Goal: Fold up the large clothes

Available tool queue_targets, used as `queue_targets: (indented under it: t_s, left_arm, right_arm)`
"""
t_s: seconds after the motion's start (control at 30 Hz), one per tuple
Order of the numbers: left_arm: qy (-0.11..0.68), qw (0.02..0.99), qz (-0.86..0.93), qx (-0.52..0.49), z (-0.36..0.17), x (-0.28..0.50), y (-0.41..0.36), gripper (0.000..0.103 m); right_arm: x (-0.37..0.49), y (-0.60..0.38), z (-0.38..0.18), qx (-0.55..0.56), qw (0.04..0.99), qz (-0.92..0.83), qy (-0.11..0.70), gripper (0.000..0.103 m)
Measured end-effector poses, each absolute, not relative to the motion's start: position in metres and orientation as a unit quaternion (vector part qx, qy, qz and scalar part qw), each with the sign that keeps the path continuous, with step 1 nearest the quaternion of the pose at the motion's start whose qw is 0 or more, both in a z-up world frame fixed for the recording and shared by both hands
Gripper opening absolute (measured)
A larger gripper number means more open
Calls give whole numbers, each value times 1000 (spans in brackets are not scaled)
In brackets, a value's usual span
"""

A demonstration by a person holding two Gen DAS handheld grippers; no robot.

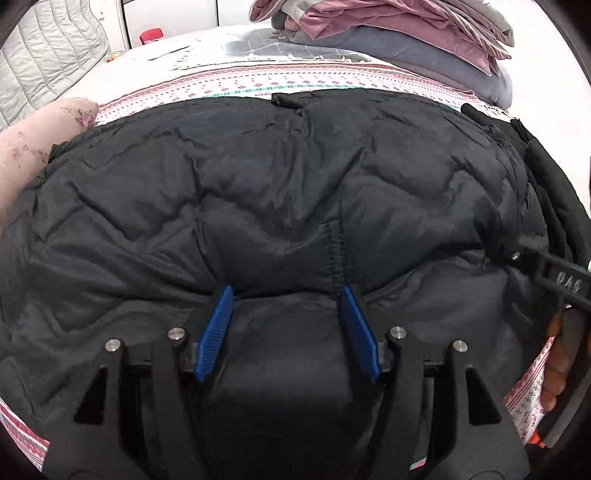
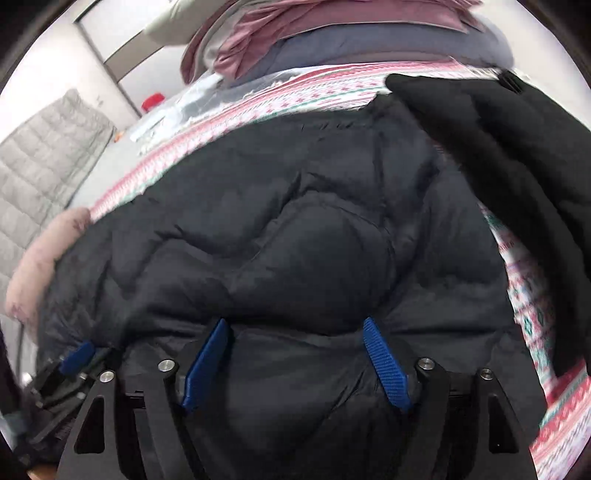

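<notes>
Already my left claw and right claw, both spread wide and empty, press the near hem of the black puffer jacket, which stretches toward the frame's top across the bed.

My left gripper sits on the near part of the puffer jacket, fingers spread, padding bulging between them. My right gripper sits on the jacket too, to the right of the left one. The jacket lies on the patterned bedspread. Behind the jacket, to the right, a pile of folded clothes rests on the bedspread. Left of the jacket, a pillow touches its edge. Far behind, left, a small jar.
</notes>
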State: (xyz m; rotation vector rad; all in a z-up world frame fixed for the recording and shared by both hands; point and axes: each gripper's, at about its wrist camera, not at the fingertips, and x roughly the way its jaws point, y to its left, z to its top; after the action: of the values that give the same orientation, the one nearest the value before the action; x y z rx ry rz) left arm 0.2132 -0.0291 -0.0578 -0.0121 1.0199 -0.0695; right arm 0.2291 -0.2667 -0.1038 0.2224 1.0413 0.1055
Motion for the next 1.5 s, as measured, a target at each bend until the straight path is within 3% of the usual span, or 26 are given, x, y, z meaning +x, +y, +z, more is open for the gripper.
queue_targets:
  t_s: [0.3, 0.5, 0.7, 0.9, 1.1, 1.5]
  left_arm:
    - [440, 898, -21, -14, -10, 223, -24, 66]
    - [514, 858, 13, 1, -53, 280, -34, 70]
    - [526, 850, 32, -1, -50, 288, -37, 72]
    - [503, 860, 50, -65, -19, 313, -20, 72]
    - [546, 832, 72, -66, -63, 350, -11, 74]
    - [532, 840, 79, -75, -53, 350, -11, 74]
  right_arm:
    - [236, -263, -105, 116, 854, 39, 506, 87]
    - [241, -270, -104, 127, 852, 42, 506, 87]
    - [234, -281, -106, 129, 850, 43, 509, 88]
    - [236, -282, -105, 130, 849, 41, 511, 89]
    - [237, -283, -106, 136, 848, 46, 510, 89]
    - [237, -280, -106, 132, 849, 43, 510, 90]
